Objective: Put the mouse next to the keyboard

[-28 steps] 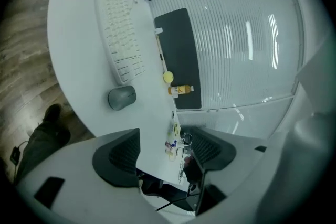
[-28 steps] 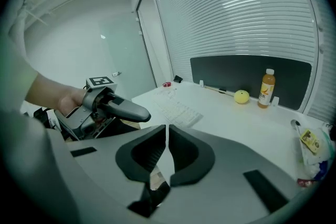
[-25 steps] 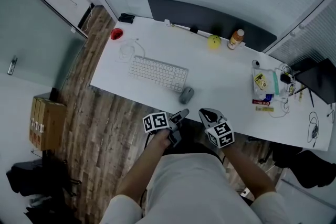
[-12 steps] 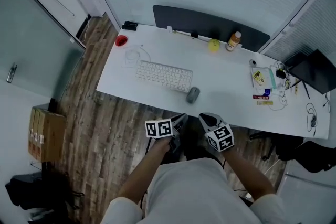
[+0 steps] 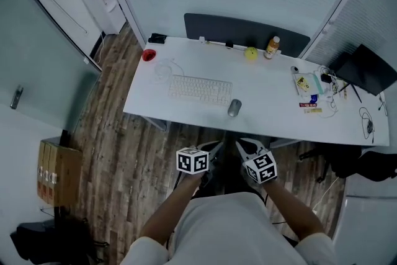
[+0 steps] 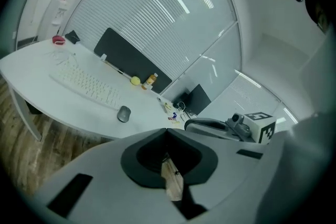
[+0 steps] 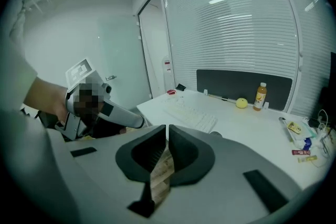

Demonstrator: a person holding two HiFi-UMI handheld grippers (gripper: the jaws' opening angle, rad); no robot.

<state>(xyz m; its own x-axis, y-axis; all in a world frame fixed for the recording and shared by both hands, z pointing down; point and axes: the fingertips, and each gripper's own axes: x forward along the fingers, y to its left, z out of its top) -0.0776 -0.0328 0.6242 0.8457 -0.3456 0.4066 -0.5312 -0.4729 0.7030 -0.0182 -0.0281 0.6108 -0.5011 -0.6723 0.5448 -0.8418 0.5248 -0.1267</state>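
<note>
A grey mouse (image 5: 234, 108) lies on the white desk (image 5: 267, 115), just off the right end of the white keyboard (image 5: 200, 89). Both grippers hang over the wooden floor well short of the desk's near edge, close to my body. My left gripper (image 5: 216, 147) has its jaws shut with nothing between them. My right gripper (image 5: 239, 144) is shut and empty too. The left gripper view has the mouse (image 6: 124, 113) and keyboard (image 6: 86, 85) far beyond the left gripper (image 6: 167, 131). In the right gripper view the keyboard (image 7: 191, 113) lies past the right gripper (image 7: 167, 132).
On the desk's far edge sit a yellow ball (image 5: 250, 53), an orange bottle (image 5: 270, 46) and a red object (image 5: 148, 55). Small clutter (image 5: 313, 93) covers the right end. A dark panel (image 5: 245, 31) backs the desk. A cardboard box (image 5: 59, 161) stands on the floor at left.
The desk has dropped farther away in the head view as I backed off from it. Both grippers stay low in front of my body.
</note>
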